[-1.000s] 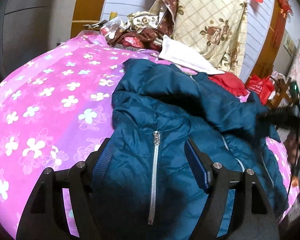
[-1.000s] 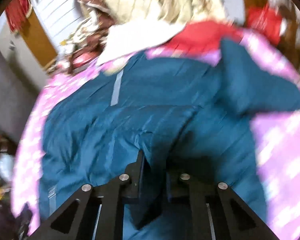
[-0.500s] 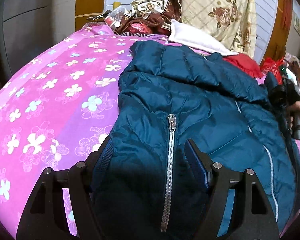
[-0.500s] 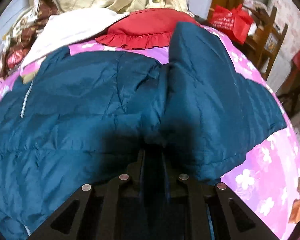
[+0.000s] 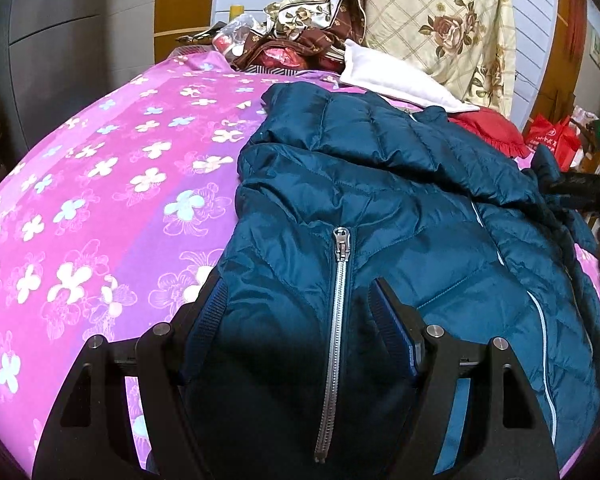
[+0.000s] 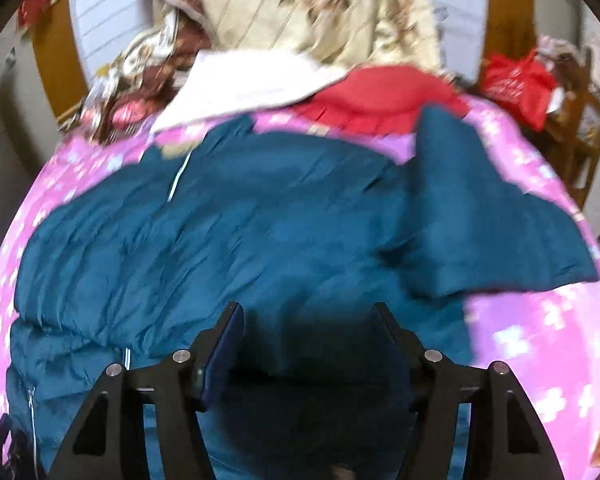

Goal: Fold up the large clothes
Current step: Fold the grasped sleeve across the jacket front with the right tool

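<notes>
Since half a second ago the right tongs [image 6: 310, 336] have let go of the fold and now gape wide over the blue jacket [image 6: 228, 240]. Left tongs [image 5: 298, 312] stand open too, fingers straddling the jacket's zipper [image 5: 336, 312] at 6 o'clock. It lies spread on the pink floral bed [image 5: 100, 200], one sleeve [image 6: 488, 216] flung toward 2 o'clock, red pillow [image 6: 380, 96] at 12.
</notes>
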